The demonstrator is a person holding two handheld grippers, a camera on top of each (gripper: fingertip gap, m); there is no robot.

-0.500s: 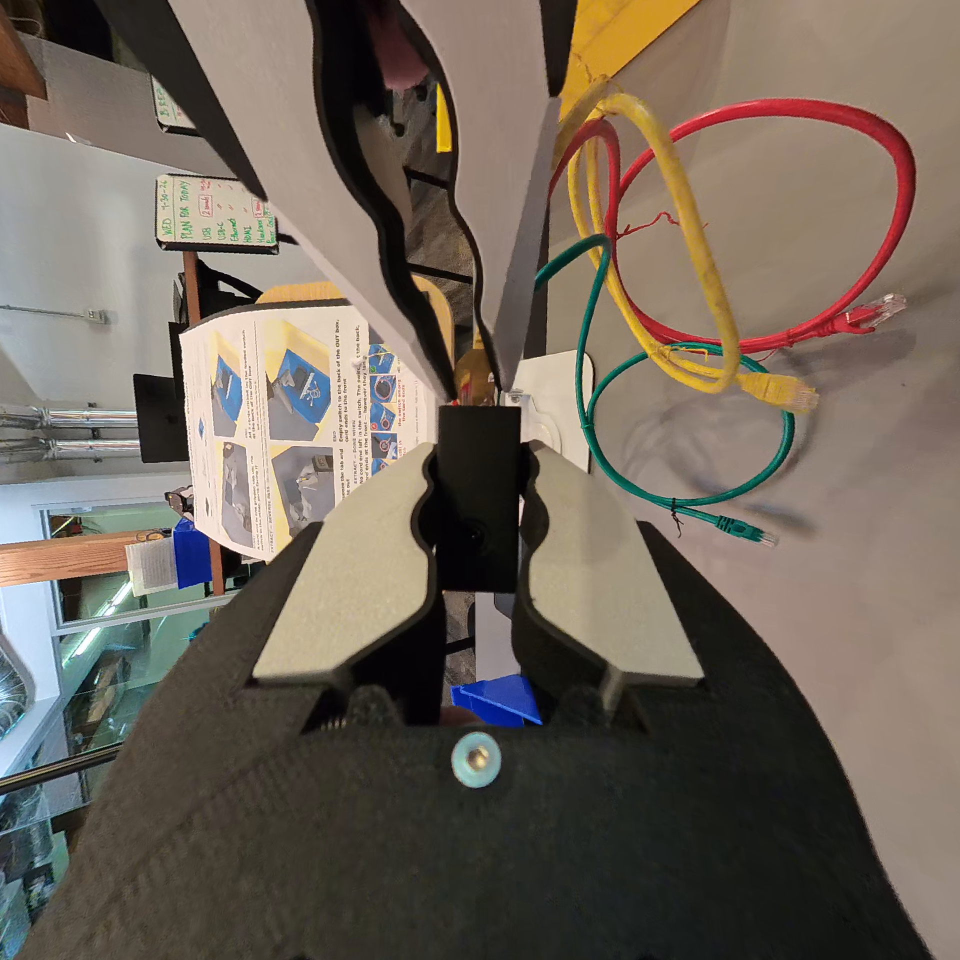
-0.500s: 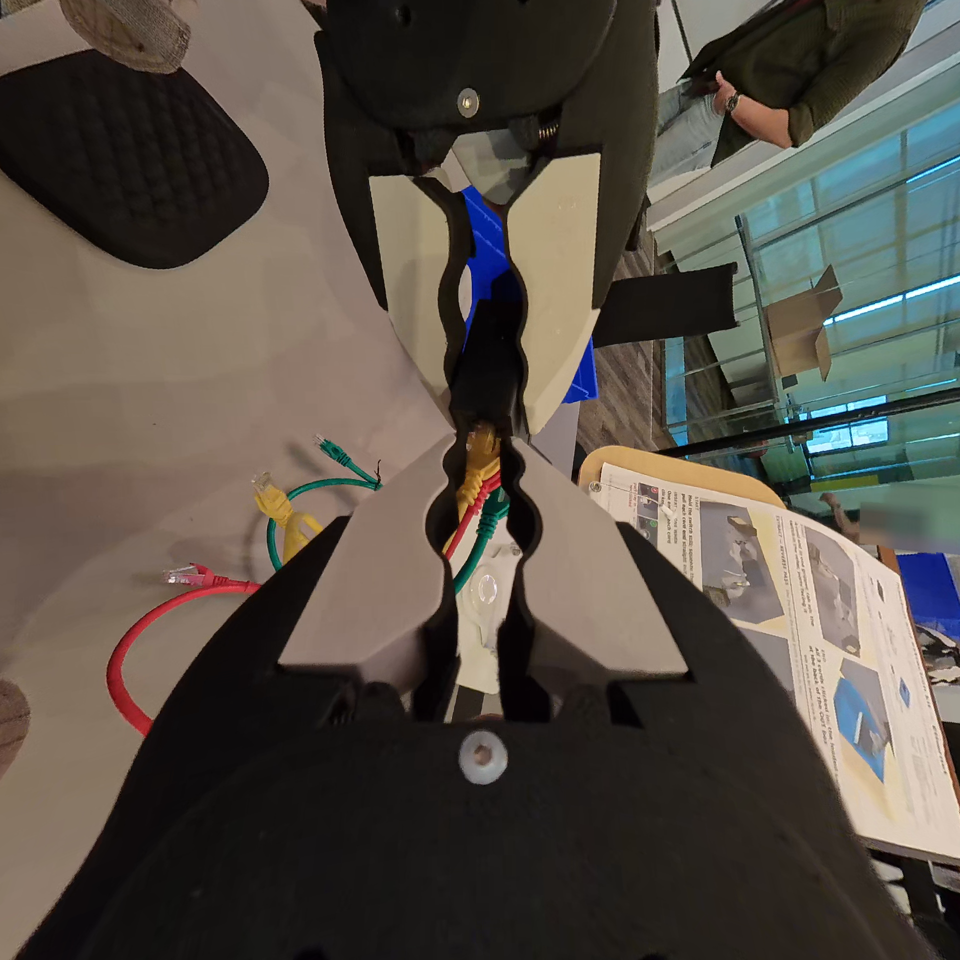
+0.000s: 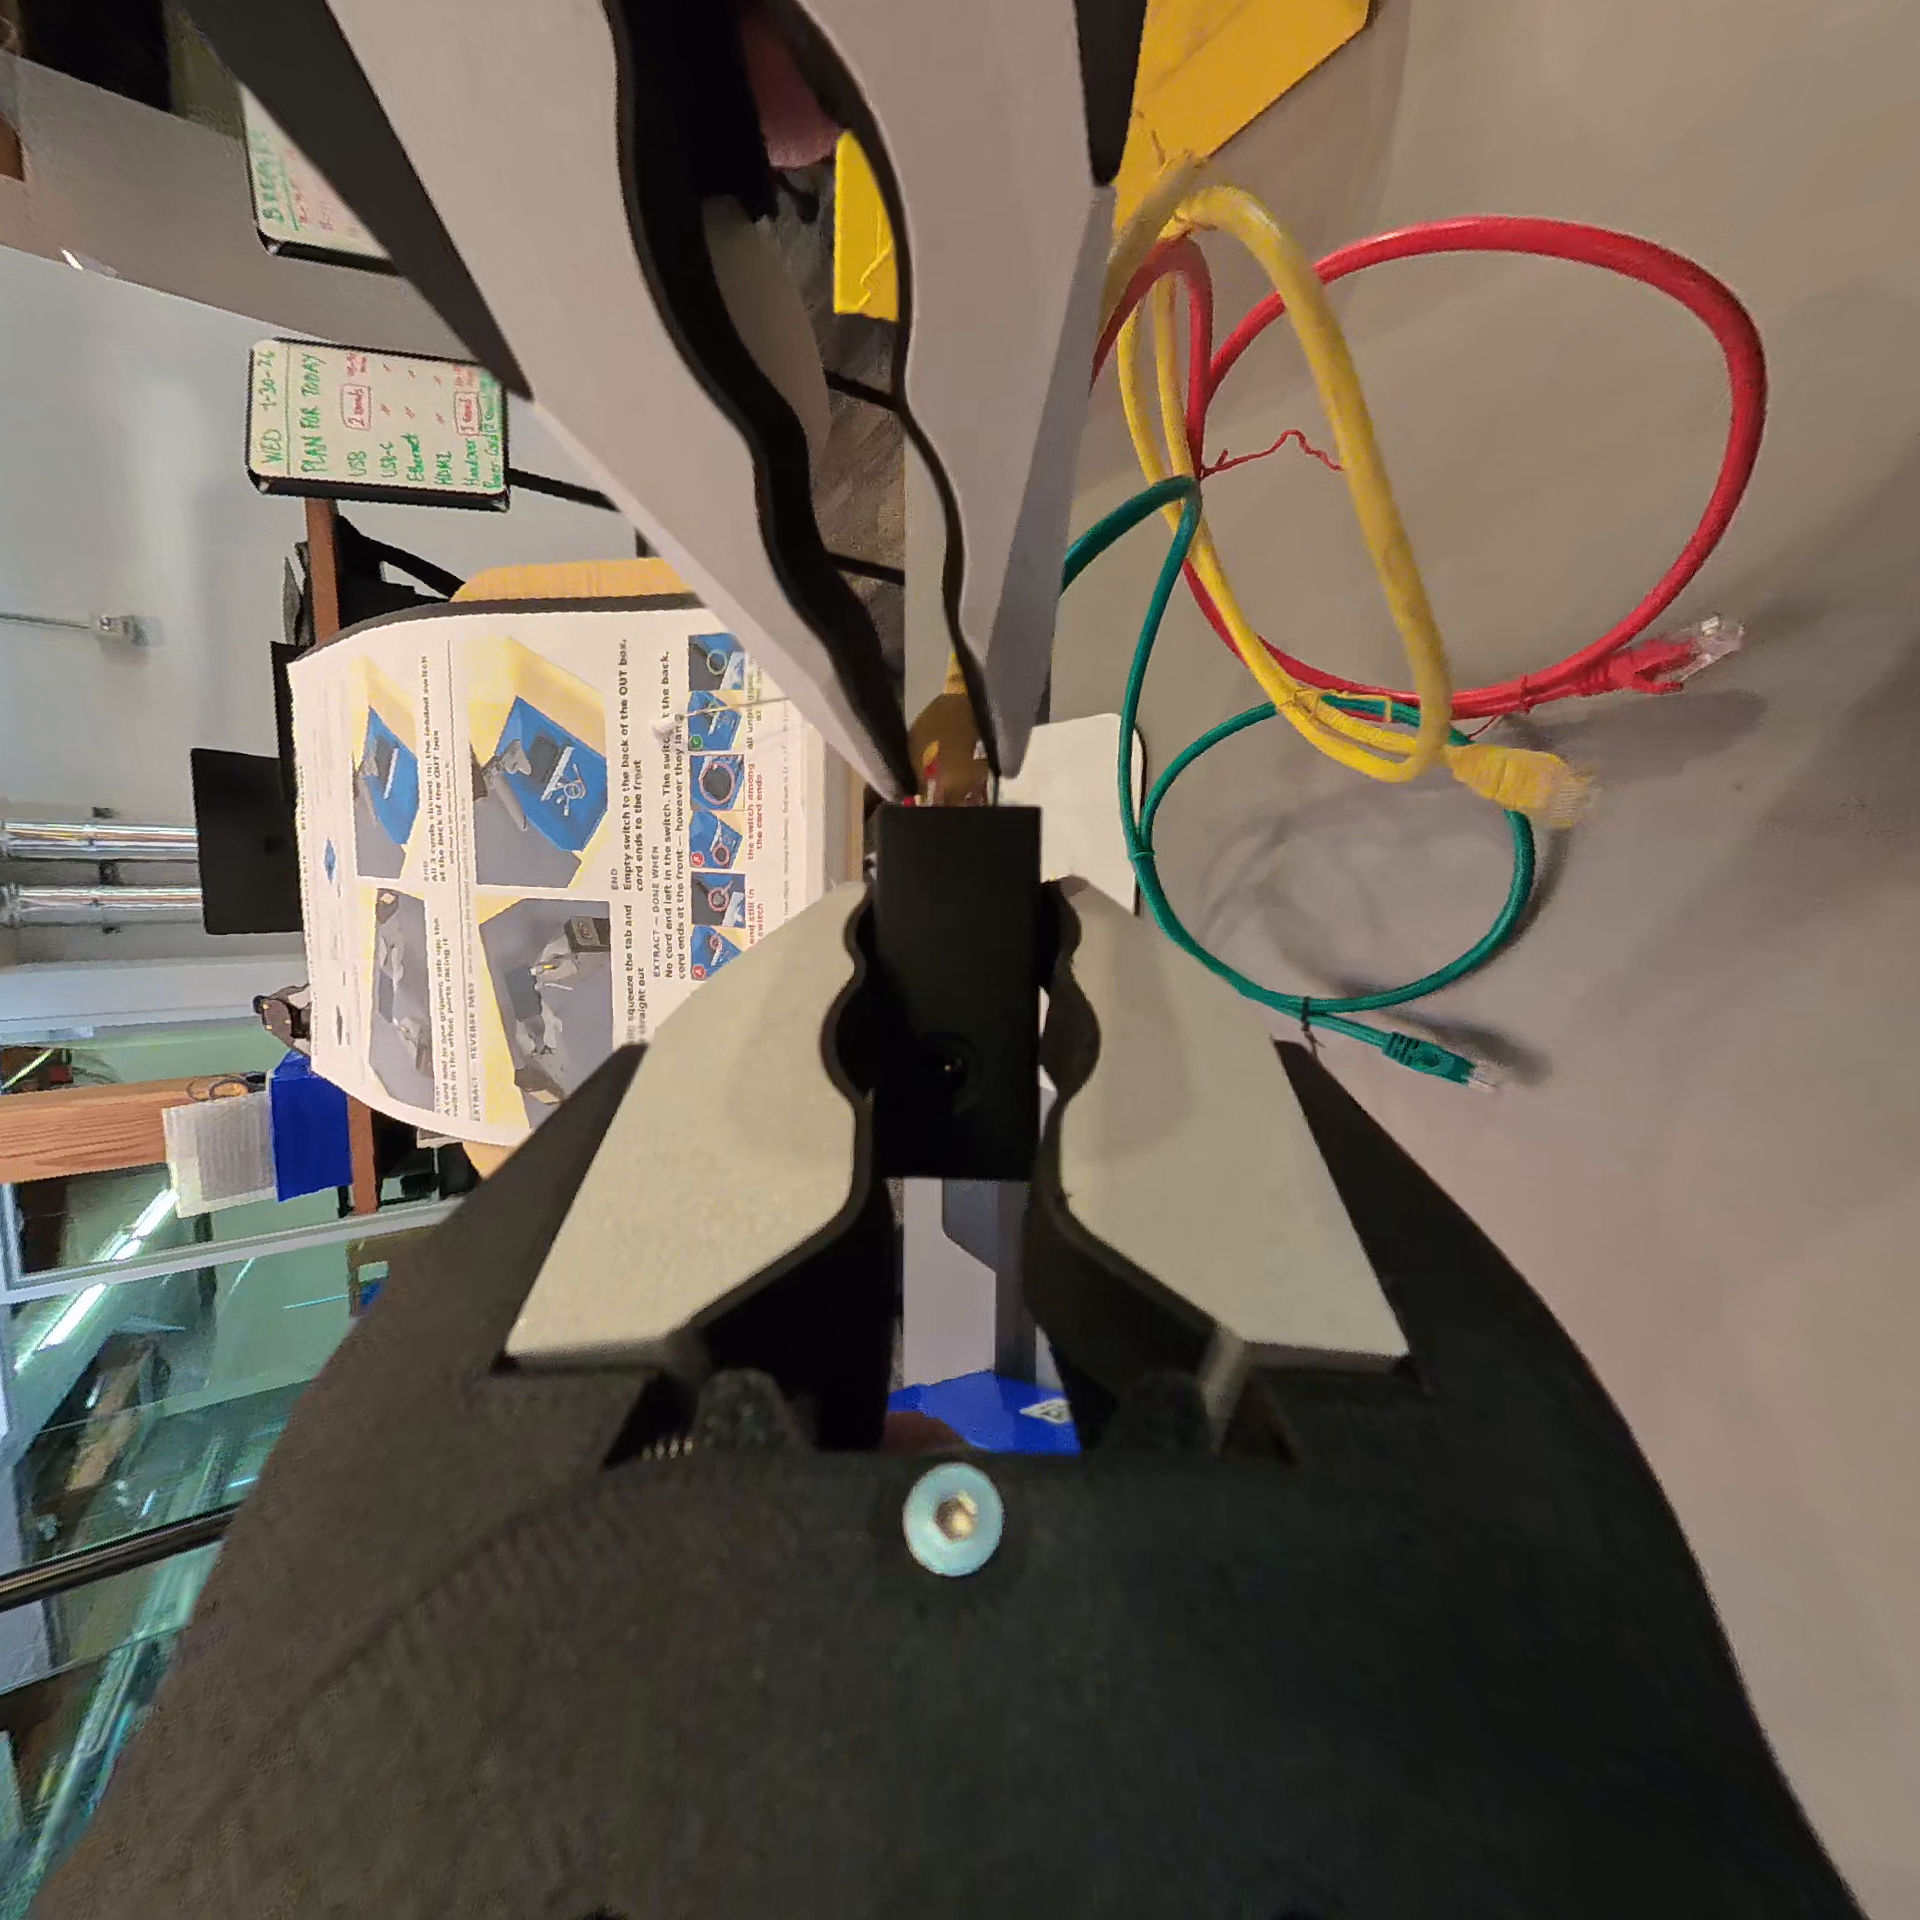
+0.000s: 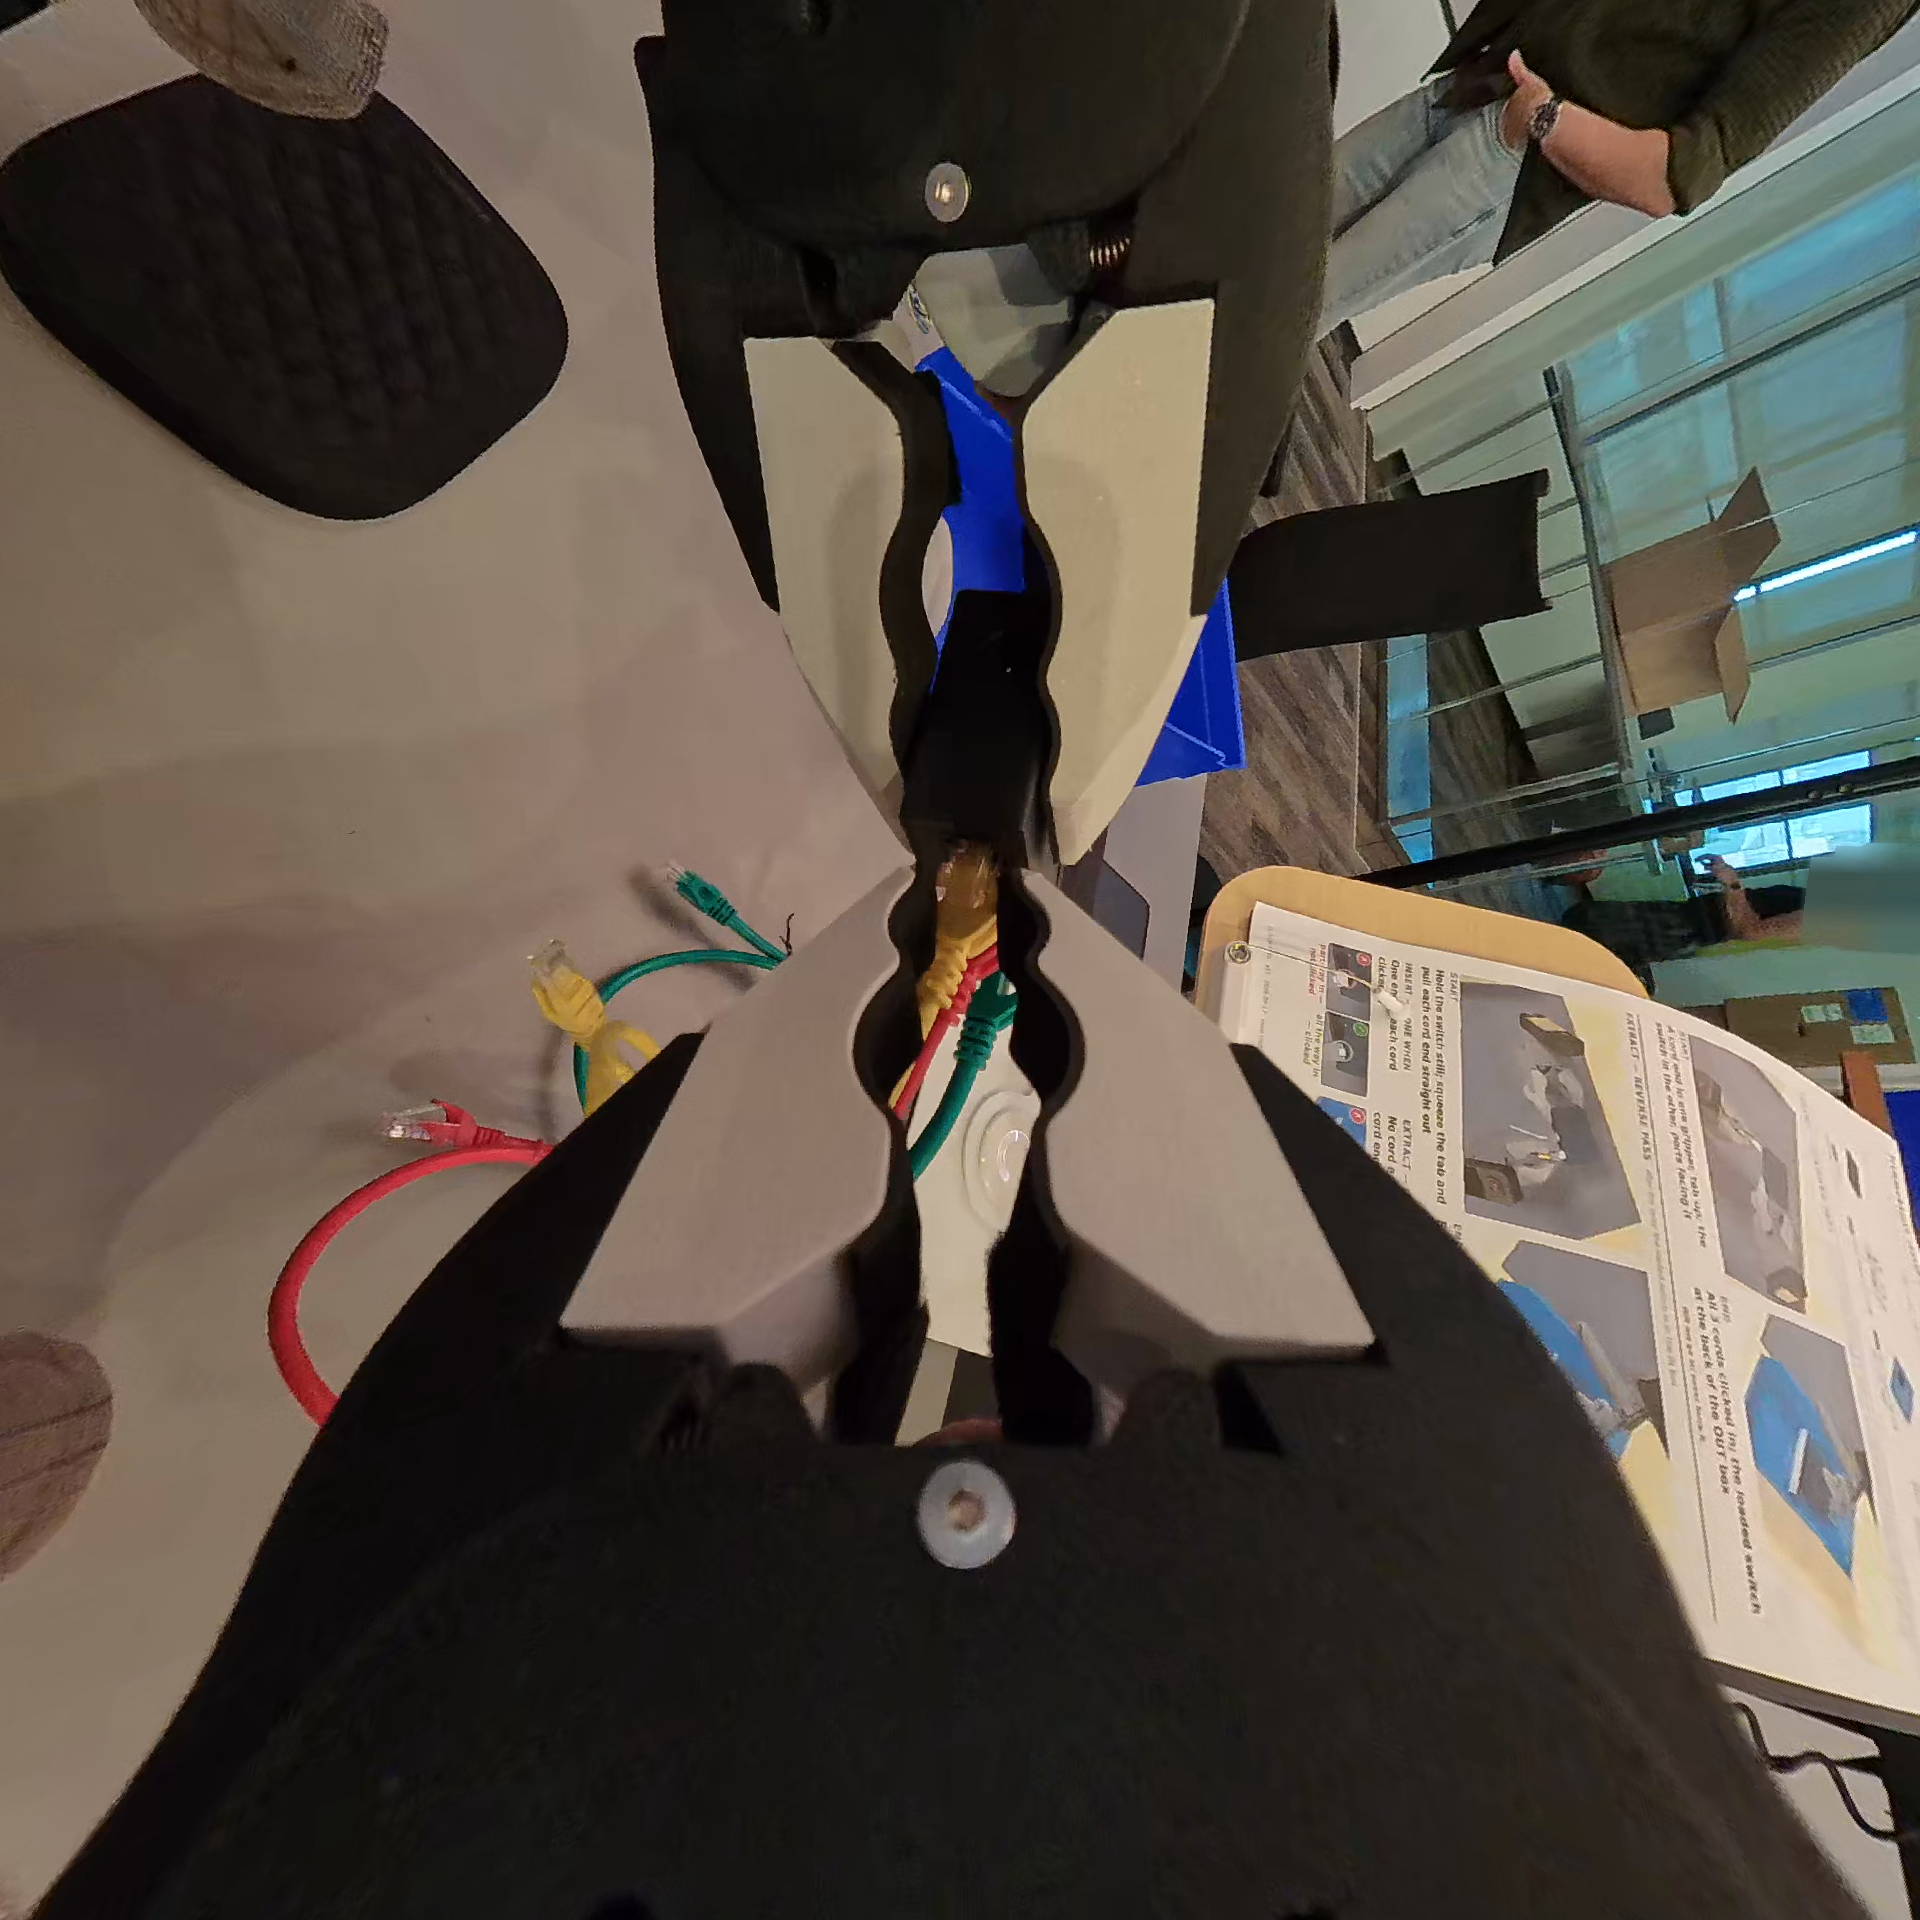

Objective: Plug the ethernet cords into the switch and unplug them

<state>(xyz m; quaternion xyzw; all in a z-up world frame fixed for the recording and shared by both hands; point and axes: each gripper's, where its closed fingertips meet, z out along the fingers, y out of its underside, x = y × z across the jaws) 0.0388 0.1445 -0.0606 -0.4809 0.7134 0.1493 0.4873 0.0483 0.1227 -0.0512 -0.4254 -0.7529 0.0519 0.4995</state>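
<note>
Grippers meet nose to nose above the grey table (image 3: 1662, 1351). My left gripper (image 3: 956, 904) is clenched on the switch (image 3: 956, 987), a smooth black box pinched between its wavy matte-grey fingers (image 3: 727, 1091). My right gripper (image 4: 961, 883) is nearly closed around the yellow plug (image 4: 964, 883) at the switch's ports; whether it truly grips, I cannot tell. Beyond, the yellow cord (image 3: 1382, 582), red cord (image 3: 1662, 291) and green cord (image 3: 1455, 966) loop loosely, free ends lying on the table.

Switch (image 3: 956, 987) black; cords yellow (image 3: 1361, 520), red (image 3: 1662, 312) & green (image 3: 1455, 966) w/ clear plug tips — table (image 3: 1714, 1247) plain grey, mat (image 4: 270, 301) black w/ quilted pattern, bin (image 4: 1195, 717) blue — gripper fingers (image 3: 727, 1122) grey
</note>
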